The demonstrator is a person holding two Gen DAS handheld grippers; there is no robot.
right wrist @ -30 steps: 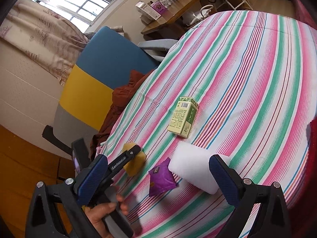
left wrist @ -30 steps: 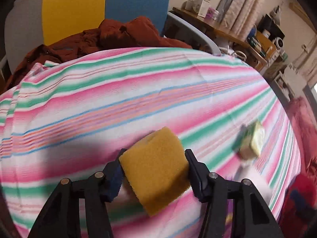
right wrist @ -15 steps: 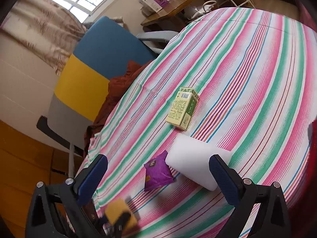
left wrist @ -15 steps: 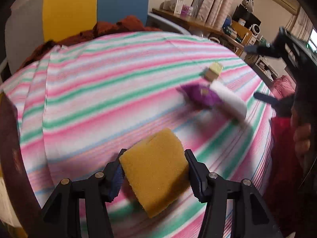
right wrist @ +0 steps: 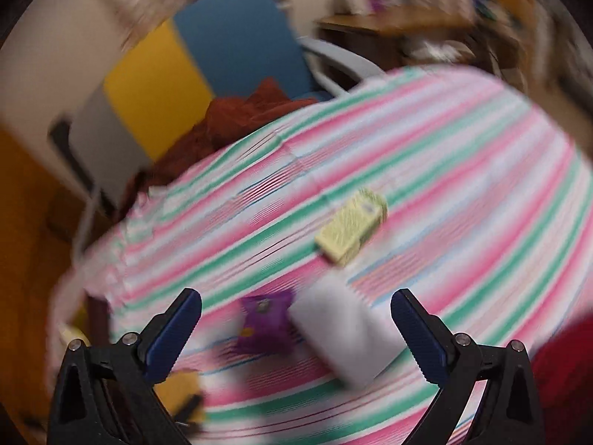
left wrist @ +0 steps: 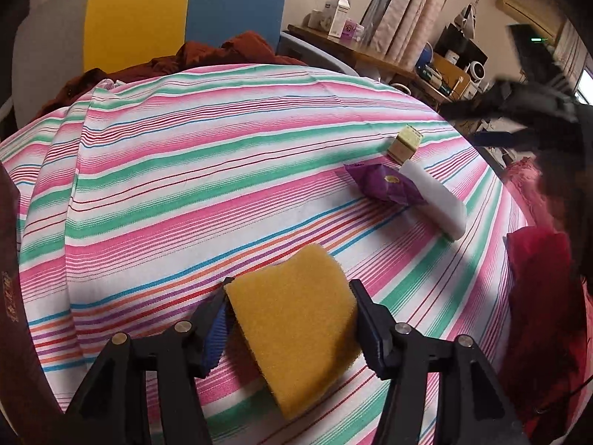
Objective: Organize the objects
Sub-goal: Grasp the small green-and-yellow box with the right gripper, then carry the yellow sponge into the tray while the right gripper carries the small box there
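My left gripper [left wrist: 291, 313] is shut on a yellow sponge [left wrist: 296, 326] and holds it over the near part of the striped tablecloth [left wrist: 185, 170]. A purple packet [left wrist: 385, 183], a white foam block [left wrist: 433, 200] and a small green box [left wrist: 406, 142] lie together at the right. My right gripper [right wrist: 296, 319] is open and empty, hovering above the purple packet [right wrist: 265, 313] and the white block [right wrist: 344, 330], with the green box [right wrist: 350, 231] beyond. The right wrist view is blurred. The right gripper also shows blurred at the far right of the left wrist view [left wrist: 519, 118].
A yellow and blue chair [left wrist: 185, 11] with a rust-red cloth [left wrist: 207, 52] stands behind the table. A wooden desk [left wrist: 352, 46] with boxes and clutter is at the back right. Red fabric [left wrist: 541, 296] lies at the table's right edge.
My left gripper has pulled back with the sponge, so the packet, block and box now sit farther right. My right gripper has swung fast, blurring its view.
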